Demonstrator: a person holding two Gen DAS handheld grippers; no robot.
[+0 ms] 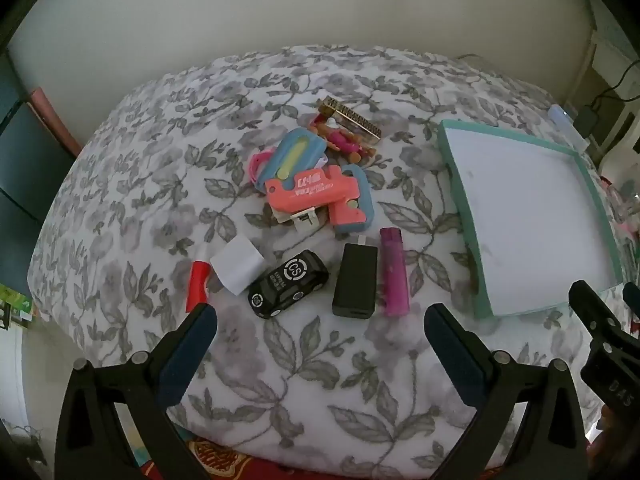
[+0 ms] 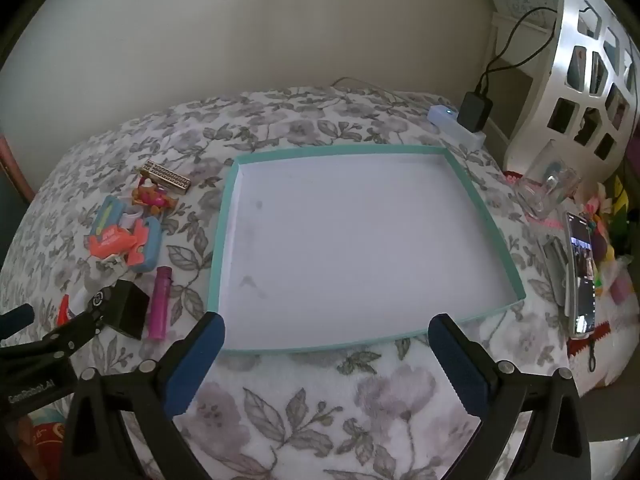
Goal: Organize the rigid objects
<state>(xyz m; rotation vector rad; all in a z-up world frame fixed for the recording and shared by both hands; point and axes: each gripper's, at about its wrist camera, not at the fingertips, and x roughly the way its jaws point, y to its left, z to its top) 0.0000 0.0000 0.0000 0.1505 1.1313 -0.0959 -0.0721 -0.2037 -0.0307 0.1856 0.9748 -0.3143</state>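
Right wrist view: a plain wall [image 2: 240, 40] backs a bed's floral blanket [image 2: 320, 392]; on it lie an empty teal tray [image 2: 224, 240], then toys [image 1: 316, 192] piled left of it. Both tools, left [image 1: 320, 320] and right [image 2: 324, 328], hover spread apart, gripping nothing.

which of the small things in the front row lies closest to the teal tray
The purple lighter, at the right end of the row. The black box, black toy car, white cube and red piece all lie farther left of the teal tray.

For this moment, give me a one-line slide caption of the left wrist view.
Open left gripper above a floral blanket, facing a black toy car, black box, purple lighter and empty teal-rimmed tray.
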